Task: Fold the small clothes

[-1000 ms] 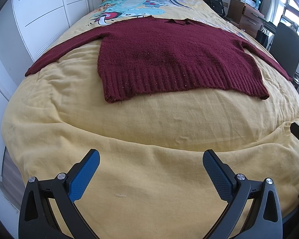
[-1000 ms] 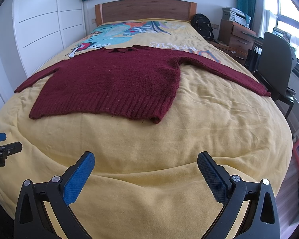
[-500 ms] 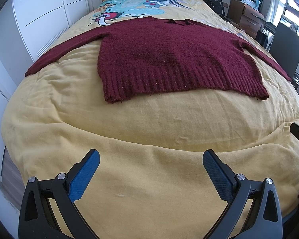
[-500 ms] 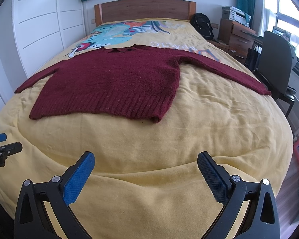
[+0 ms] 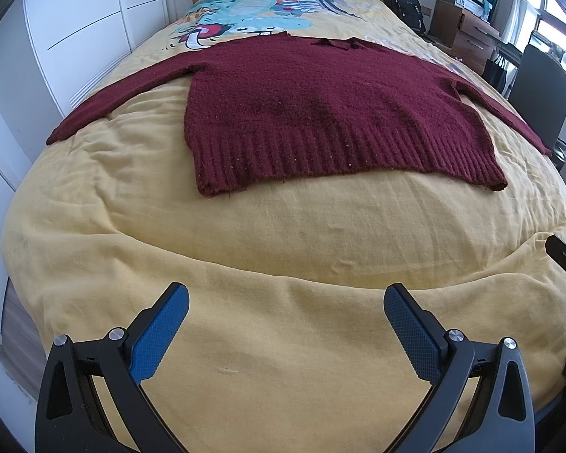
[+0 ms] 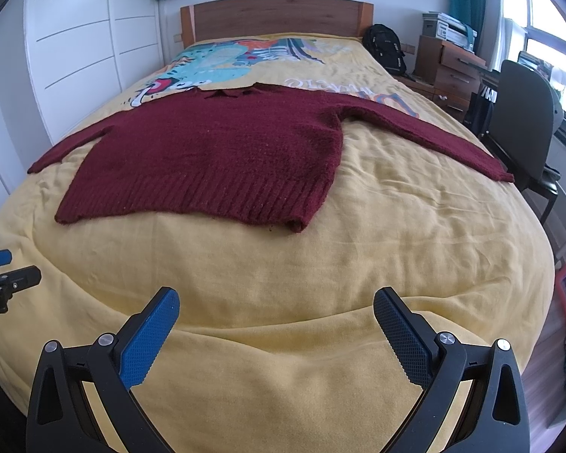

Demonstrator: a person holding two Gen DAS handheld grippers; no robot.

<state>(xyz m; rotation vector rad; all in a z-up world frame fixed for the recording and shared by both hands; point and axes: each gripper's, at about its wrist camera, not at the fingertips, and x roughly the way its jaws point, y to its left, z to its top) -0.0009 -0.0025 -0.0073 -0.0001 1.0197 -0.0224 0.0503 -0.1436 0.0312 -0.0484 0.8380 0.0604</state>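
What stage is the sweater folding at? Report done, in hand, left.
Done: the maroon sweater lies spread flat on the yellow bedspread, both sleeves out to the sides. In hand: nothing; the left gripper and right gripper are both open, over bare bedspread short of the ribbed hem. Left: every fold, sleeves and body.

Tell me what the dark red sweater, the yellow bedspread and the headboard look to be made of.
Sweater: chunky knit, likely wool or acrylic; fuzzy matte surface, ribbed hem.
Bedspread: soft woven cloth, perhaps cotton; matte, finely creased, with a printed picture near the head.
Headboard: wood or wood veneer; brown grain, smooth low sheen.
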